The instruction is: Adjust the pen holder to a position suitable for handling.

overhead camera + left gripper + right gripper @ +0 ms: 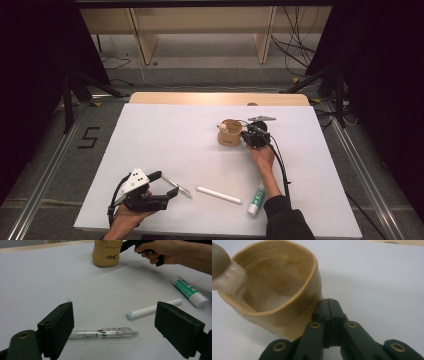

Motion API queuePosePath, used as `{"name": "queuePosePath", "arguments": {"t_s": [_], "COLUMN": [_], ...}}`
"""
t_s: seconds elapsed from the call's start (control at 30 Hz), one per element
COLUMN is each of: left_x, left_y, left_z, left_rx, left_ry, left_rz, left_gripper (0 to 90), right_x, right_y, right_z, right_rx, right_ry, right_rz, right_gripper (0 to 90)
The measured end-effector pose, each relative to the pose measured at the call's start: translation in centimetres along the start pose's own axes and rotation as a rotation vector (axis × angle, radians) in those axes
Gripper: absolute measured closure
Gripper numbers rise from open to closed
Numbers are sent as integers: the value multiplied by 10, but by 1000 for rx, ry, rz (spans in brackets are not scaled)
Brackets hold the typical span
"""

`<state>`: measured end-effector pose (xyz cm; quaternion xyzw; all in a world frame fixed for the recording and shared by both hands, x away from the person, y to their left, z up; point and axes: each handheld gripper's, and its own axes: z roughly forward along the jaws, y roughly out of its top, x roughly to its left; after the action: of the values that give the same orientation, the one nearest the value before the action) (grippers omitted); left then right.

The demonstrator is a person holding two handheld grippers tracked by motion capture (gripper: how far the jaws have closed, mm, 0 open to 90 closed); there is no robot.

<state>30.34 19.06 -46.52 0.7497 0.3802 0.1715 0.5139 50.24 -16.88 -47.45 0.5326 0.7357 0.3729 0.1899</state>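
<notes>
A tan soft pouch (229, 134) stands open on the white table, printed with dark lettering on its side (106, 253). A white object with a grey cap (229, 280) leans on its rim. My right gripper (244, 135) is shut with nothing between its jaws, and its tips (329, 302) rest against the pouch's outer wall (279, 290). My left gripper (169, 183) stands open near the front left edge. A clear pen (105, 334) lies on the table between its jaws, close to one black pad (58, 327), untouched. The pen (178, 186) points away to the right.
A white stick with a pale blue tip (153, 309) lies just beyond the pen, at front centre of the table (218, 195). A green-and-white tube (256, 200) lies beside the right forearm. The table's wooden far edge (220, 98) borders the floor.
</notes>
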Motion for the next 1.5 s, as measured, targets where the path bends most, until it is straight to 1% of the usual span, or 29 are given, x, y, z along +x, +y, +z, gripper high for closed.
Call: {"name": "queuePosePath", "arguments": {"t_s": [0.03, 0.07, 0.13, 0.27, 0.3, 0.4, 0.6, 0.67, 0.7, 0.77, 0.83, 0.9, 1.0, 1.23, 1.5], "left_x": [0, 0, 0, 0, 0, 0, 0, 0, 0, 0, 0, 0, 0, 0, 0], "left_y": [0, 0, 0, 0, 0, 0, 0, 0, 0, 0, 0, 0, 0, 1, 1], "left_z": [0, 0, 1, 1, 1, 0, 0, 0, 0, 0, 0, 0, 0, 0, 0], "left_rx": [0, 0, 2, 1, 2, 0, -1, -1, -1, 0, 0, -1, -1, -5, -8], "left_ry": [0, 1, 1, 2, 2, 2, 1, 2, 2, 2, 1, 0, 0, 0, 1], "left_rz": [-1, -1, 0, 0, 0, 0, 0, 0, 0, 0, 0, 0, 1, -2, 0], "left_gripper": [154, 154, 154, 154, 154, 154, 154, 154, 154, 154, 154, 154, 154, 154, 154], "right_x": [0, 2, 3, 6, 10, 13, 15, 16, 19, 21, 28, 29, 37, 46, 48], "right_y": [0, 0, 0, 3, 5, 5, 3, 2, 3, 3, 4, 4, 5, 8, 8], "right_z": [0, 0, 0, 0, 0, 1, 5, 7, 9, 10, 13, 14, 17, 21, 22], "right_rx": [0, 3, 4, -2, 0, 4, 26, 30, 30, 31, 36, 38, 43, 52, 56], "right_ry": [-1, -14, -15, -15, -23, -27, -23, -17, -8, -6, 1, 2, 10, 22, 22], "right_rz": [3, -9, -17, -17, -30, -41, -26, -26, -22, -24, -33, -39, -52, -56, -70], "right_gripper": [900, 900, 900, 900, 900, 900, 900, 900, 900, 900, 900, 900, 900, 900, 900]}}
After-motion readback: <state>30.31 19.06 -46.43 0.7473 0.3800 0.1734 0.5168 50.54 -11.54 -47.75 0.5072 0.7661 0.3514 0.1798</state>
